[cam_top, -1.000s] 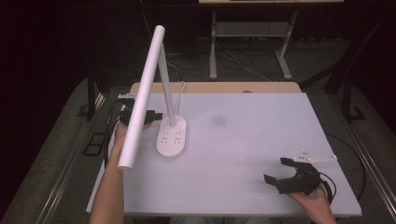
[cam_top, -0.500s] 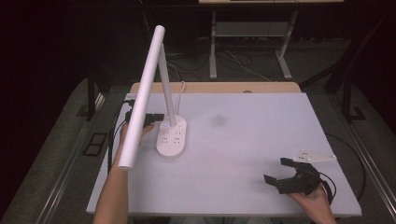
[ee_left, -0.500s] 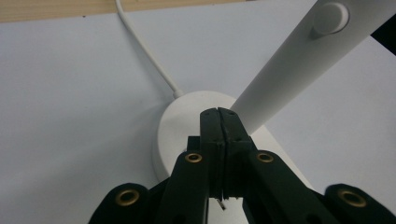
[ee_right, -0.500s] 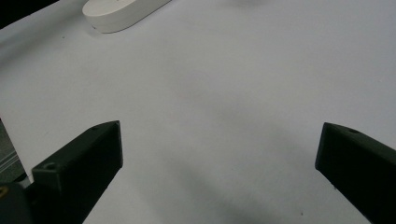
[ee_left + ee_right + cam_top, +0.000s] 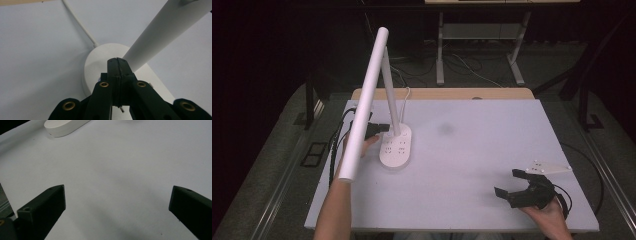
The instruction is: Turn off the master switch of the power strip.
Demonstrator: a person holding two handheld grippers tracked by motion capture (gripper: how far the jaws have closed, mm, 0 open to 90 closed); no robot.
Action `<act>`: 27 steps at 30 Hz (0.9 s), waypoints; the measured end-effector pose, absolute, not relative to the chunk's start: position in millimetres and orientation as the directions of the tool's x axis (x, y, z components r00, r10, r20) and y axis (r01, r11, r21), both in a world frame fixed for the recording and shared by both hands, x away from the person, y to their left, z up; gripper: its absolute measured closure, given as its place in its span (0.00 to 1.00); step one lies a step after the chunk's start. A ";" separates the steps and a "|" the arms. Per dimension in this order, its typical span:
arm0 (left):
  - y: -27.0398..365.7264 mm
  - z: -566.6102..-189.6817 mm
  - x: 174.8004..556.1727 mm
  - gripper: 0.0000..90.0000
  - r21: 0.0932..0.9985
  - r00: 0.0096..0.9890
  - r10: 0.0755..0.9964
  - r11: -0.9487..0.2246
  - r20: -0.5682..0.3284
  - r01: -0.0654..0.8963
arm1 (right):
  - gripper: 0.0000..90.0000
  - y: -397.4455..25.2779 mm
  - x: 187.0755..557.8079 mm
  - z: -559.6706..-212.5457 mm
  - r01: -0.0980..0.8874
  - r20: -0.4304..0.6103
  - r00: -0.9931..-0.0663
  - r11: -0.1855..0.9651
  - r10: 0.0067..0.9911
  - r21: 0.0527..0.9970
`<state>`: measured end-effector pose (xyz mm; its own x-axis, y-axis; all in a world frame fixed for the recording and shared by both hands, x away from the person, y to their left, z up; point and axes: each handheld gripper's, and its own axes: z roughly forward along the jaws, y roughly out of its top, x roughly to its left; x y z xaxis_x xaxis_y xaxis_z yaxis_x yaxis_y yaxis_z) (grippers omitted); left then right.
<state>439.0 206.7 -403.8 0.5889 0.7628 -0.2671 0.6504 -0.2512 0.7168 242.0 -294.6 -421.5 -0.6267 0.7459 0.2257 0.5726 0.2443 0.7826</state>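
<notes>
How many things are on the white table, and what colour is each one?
White lamp: 1
Black grippers: 2, the left gripper shut over the lamp's base and the right gripper open near the table's front right corner
Total: 3
</notes>
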 end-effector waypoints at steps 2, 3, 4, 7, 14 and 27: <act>206.4 -404.9 439.2 1.00 0.710 0.585 0.767 -0.257 -0.263 0.656 | 0.00 -294.6 242.2 -421.6 0.573 0.224 -0.627 0.246 0.746 0.782; 205.9 -405.8 439.6 1.00 0.710 0.586 0.766 -0.256 -0.265 0.656 | 0.00 -294.6 242.2 -421.6 0.573 0.224 -0.627 0.246 0.746 0.782; 205.4 -406.5 439.8 1.00 0.708 0.582 0.768 -0.254 -0.267 0.659 | 0.00 -294.6 242.4 -421.7 0.571 0.223 -0.627 0.246 0.746 0.783; 204.5 -408.2 440.7 1.00 0.704 0.585 0.769 -0.265 -0.259 0.659 | 0.00 -294.5 242.3 -421.7 0.572 0.222 -0.628 0.250 0.746 0.781; 201.5 -411.6 441.9 1.00 0.691 0.581 0.774 -0.276 -0.253 0.668 | 0.00 -294.3 242.1 -421.6 0.573 0.221 -0.628 0.250 0.746 0.781; 198.9 -419.0 444.2 1.00 0.670 0.564 0.789 -0.285 -0.241 0.686 | 0.00 -295.0 242.2 -421.9 0.573 0.222 -0.626 0.248 0.747 0.781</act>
<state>444.2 198.9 -419.0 0.5644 0.7894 -0.2414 0.6857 -0.2854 0.6696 242.2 -295.0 -421.9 -0.6265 0.7473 0.2216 0.5727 0.2485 0.7812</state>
